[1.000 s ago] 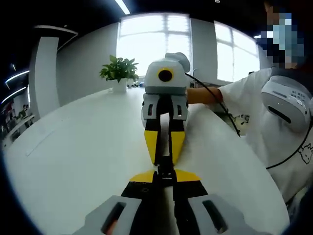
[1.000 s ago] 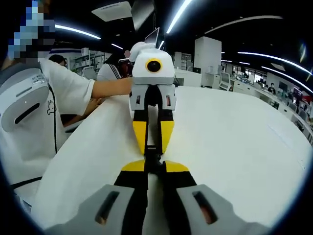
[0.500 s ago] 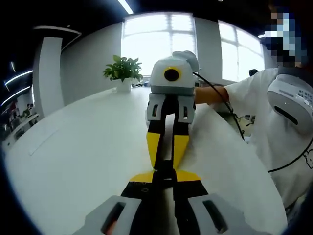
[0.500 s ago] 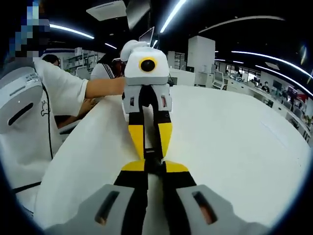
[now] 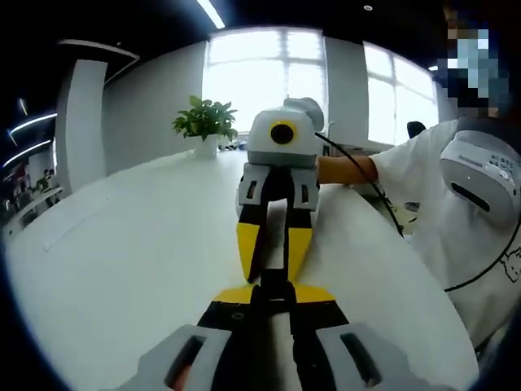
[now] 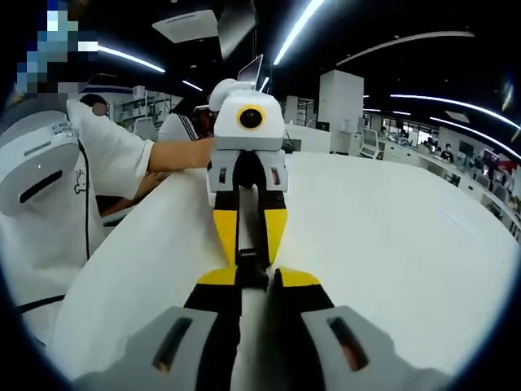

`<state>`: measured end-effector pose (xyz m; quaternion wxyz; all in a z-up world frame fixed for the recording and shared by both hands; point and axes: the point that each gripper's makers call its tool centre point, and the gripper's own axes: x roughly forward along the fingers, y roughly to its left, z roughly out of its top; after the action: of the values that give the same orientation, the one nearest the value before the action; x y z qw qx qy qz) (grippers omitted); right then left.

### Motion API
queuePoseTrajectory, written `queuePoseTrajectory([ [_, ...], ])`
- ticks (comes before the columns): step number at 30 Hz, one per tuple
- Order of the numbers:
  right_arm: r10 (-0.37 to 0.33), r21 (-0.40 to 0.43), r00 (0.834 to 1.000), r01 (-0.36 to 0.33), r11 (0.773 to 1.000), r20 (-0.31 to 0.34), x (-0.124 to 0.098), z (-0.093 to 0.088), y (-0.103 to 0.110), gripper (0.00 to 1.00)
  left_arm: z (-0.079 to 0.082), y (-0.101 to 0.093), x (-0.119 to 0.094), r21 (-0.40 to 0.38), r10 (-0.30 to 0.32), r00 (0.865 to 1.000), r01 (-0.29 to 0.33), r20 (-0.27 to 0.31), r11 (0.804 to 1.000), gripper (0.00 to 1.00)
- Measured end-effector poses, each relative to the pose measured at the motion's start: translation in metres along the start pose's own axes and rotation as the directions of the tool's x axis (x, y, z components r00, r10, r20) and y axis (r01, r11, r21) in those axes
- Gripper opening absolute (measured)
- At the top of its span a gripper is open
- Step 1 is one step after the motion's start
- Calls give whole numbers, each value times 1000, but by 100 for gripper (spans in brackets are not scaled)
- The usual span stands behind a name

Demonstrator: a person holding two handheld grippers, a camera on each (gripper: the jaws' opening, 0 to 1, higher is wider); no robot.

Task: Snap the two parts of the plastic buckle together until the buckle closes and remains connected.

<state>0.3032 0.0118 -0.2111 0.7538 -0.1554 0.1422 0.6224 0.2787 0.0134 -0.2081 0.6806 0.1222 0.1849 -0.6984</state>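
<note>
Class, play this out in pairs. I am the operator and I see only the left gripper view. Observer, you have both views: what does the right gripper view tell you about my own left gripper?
Observer: There the left gripper faces the camera whole, a white housing above yellow-tipped jaws, closed on the black buckle.
Operator: Who holds it?
Observer: A bare forearm reaches from the person's white sleeve to the back of its housing.
Operator: And what is in the room behind it?
Observer: A white pillar stands beyond the white table, under long ceiling light strips.
</note>
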Motion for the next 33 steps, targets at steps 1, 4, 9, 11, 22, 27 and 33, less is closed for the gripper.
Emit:
queuePoseTrajectory([
  [1,3,9,1000,-3,1000,6,0,0,-1,18,0,0,0,-4,-1,1000,1,0,1000,19],
  [4,9,16,1000,-9,1000,17,0,2,1,18,0,-2,0,-8,-3,1000,3,1,1000,20],
  [9,12,9,1000,-12,1000,16,1,5,3,16,0,2,-3,-16,17,1000,-17,0,1000,23],
  [11,13,9,1000,-13,1000,17,0,6,5,14,1,2,-5,-23,24,1000,-23,7,999,23],
  [22,17,10,1000,-18,1000,16,-1,7,9,12,4,-1,-9,24,69,997,-68,-18,997,24],
  [27,8,2,1000,-8,1000,15,-2,7,7,12,3,-2,-10,31,89,996,-88,-29,996,24],
  [33,3,11,1000,-3,1000,24,-4,6,0,12,4,-1,-11,20,117,993,-117,-25,993,24],
])
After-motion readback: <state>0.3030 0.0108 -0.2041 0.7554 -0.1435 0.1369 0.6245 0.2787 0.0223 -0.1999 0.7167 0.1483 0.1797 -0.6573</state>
